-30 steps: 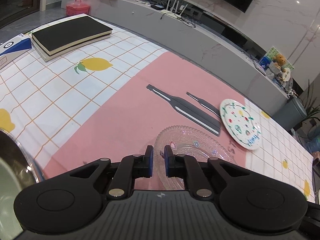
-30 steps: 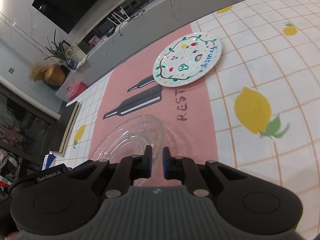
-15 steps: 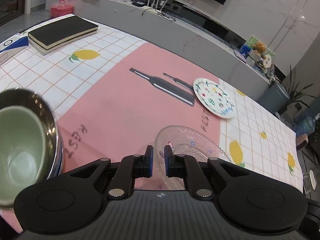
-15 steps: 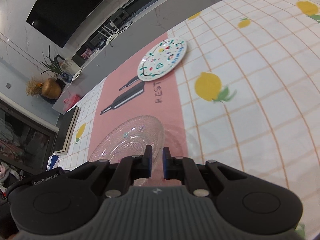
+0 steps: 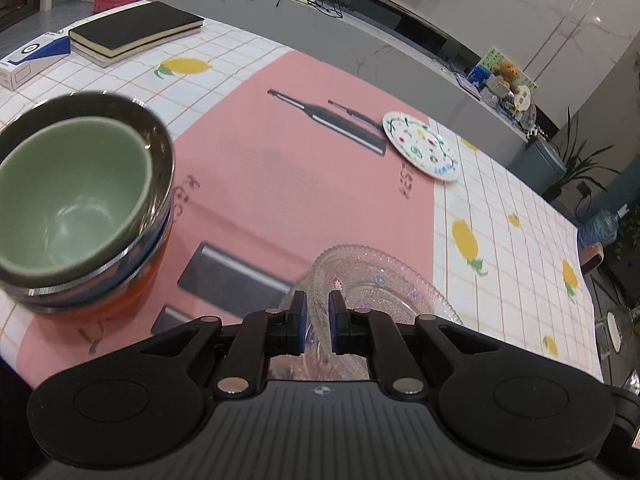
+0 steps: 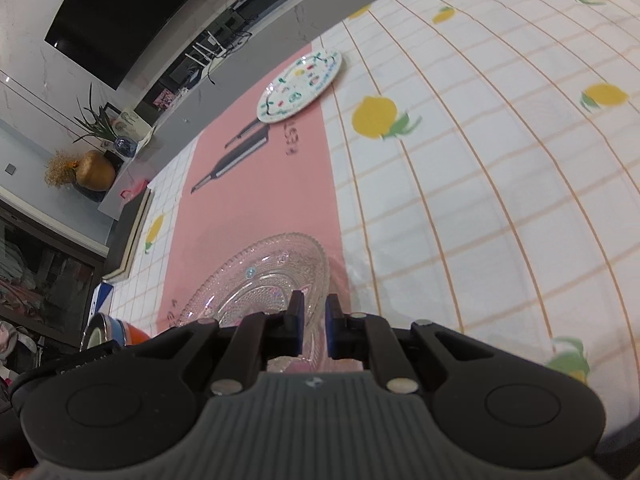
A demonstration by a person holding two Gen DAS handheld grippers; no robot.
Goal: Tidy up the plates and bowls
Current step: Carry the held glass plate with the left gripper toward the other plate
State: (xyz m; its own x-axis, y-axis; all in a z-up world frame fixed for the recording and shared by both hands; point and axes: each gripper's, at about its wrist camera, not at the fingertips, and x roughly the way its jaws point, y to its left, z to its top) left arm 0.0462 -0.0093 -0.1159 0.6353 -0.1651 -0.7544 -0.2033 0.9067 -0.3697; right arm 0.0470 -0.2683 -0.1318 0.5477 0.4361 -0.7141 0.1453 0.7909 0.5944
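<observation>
A clear glass plate [image 5: 384, 288] is held above the table by both grippers. My left gripper [image 5: 317, 326] is shut on its near rim. My right gripper [image 6: 314, 328] is shut on the glass plate's [image 6: 264, 284] opposite rim. A white painted plate [image 5: 420, 146] lies flat at the far edge of the pink mat [image 5: 288, 176]; it also shows in the right wrist view [image 6: 300, 86]. A stack of bowls stands at the left: a green bowl [image 5: 68, 196] nested in a steel bowl [image 5: 160, 148] over blue and orange ones.
A black book [image 5: 136, 30] and a blue-white box [image 5: 32, 58] lie at the table's far left. A lemon-print tablecloth [image 6: 480, 160] covers the table to the right of the mat. A grey counter [image 5: 360, 36] runs behind the table.
Both grippers have drawn back and up with the glass plate. The painted plate now looks farther away, and the bowl stack has come fully into the left wrist view.
</observation>
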